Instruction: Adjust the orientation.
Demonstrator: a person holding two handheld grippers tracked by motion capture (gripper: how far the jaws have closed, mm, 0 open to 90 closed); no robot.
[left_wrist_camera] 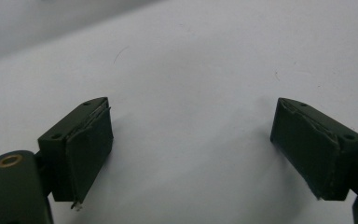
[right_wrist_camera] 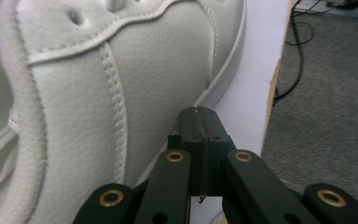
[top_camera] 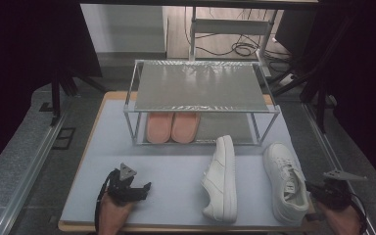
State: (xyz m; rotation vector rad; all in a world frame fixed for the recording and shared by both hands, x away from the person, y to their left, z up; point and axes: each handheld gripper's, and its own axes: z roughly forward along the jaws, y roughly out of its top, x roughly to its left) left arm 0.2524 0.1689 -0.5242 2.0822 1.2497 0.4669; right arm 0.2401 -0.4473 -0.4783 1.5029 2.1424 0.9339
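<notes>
2 white sneakers (top_camera: 285, 182) on our pale table mat (top_camera: 171, 176), metal rack (top_camera: 200, 88) behind, left gripper (left_wrist_camera: 191, 144) jaws wide over bare mat, right gripper (right_wrist_camera: 200, 122) jaws pressed together, seemingly touching the right sneaker's side.

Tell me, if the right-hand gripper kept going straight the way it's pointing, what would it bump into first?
Most likely the right white sneaker. The right gripper, jaws shut, points at that shoe's side near the sole; whether it already touches is unclear.
</notes>
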